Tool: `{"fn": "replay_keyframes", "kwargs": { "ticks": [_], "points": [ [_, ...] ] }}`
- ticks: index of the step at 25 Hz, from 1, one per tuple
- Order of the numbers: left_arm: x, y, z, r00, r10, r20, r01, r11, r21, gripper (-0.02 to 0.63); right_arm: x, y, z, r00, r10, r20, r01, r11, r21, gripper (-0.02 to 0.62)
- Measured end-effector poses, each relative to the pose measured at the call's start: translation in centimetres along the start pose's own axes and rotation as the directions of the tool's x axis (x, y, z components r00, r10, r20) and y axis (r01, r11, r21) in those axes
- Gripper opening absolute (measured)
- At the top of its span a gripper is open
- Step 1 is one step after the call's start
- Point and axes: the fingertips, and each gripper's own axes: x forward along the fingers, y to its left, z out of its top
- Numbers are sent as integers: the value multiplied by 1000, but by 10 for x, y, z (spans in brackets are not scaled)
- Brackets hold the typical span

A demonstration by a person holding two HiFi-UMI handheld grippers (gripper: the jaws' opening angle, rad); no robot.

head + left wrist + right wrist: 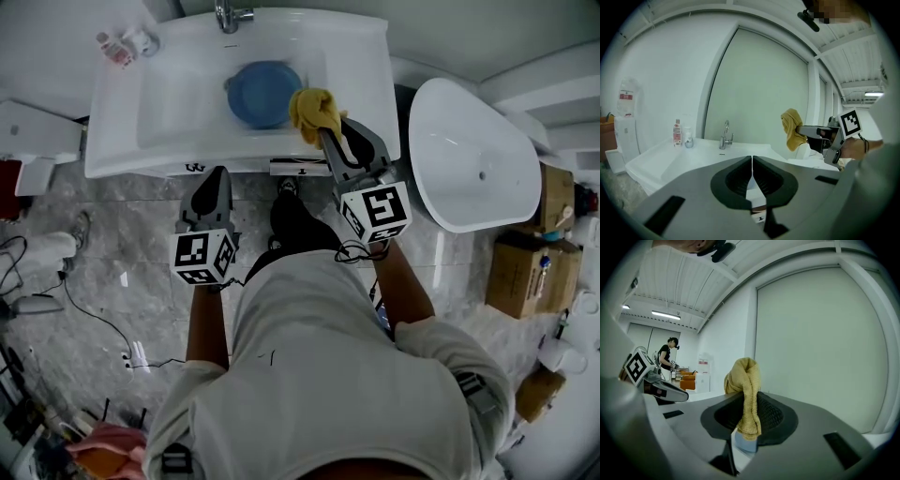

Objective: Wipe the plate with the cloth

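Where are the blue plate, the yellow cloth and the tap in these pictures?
plate [261, 94]: head view, middle of its blue face.
cloth [314, 108]: head view, its bunched middle.
tap [724, 138]: left gripper view, its upright stem.

No readable text, only square coded markers [202, 258] on left gripper [216, 176], right gripper [325, 134]

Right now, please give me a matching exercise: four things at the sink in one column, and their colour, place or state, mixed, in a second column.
1 plate
2 cloth
3 left gripper
4 small bottles

A yellow, clamped in the right gripper
B shut, empty
C blue, in the sink basin
D on the sink's far left corner

Pairs: 1-C, 2-A, 3-B, 4-D
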Motion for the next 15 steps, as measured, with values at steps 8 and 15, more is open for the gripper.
{"fn": "replay_keyframes", "kwargs": {
  "ticks": [8,15],
  "points": [
    [93,52,16,996,-5,-91,6,1000,10,25,112,-46,-17,996,47,-81,-45,999,27,77],
    [176,96,12,980,5,-199,-5,1000,-2,25,203,-78,-42,977,121,-174,-113,992,56,77]
  ]
}}
